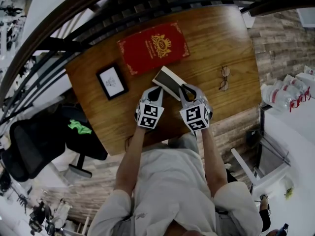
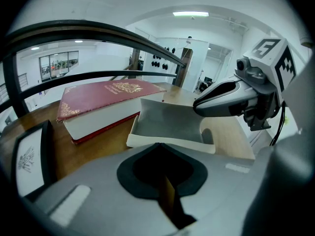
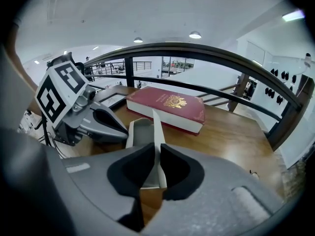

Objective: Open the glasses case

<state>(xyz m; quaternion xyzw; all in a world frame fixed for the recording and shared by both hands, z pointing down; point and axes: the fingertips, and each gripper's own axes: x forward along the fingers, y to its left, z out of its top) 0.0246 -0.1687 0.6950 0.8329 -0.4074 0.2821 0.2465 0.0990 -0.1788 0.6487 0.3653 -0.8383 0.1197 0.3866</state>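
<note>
Glasses case (image 1: 166,81) long axis diagonal, far-left to near-right | right tongs (image 1: 185,89) pinch its upright lid (image 3: 155,132) | left tongs (image 1: 156,89) closed

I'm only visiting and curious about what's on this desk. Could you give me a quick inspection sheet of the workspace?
surface: wooden table.
job's things: case partly open, lid raised on edge.
clutter: red book, frame, glasses.
tools: left tool shut, tips at the case's near rim; right tool shut on the lid.
cables: thin wire on the right tool.
surroundings: dark railing, black chair.
</note>
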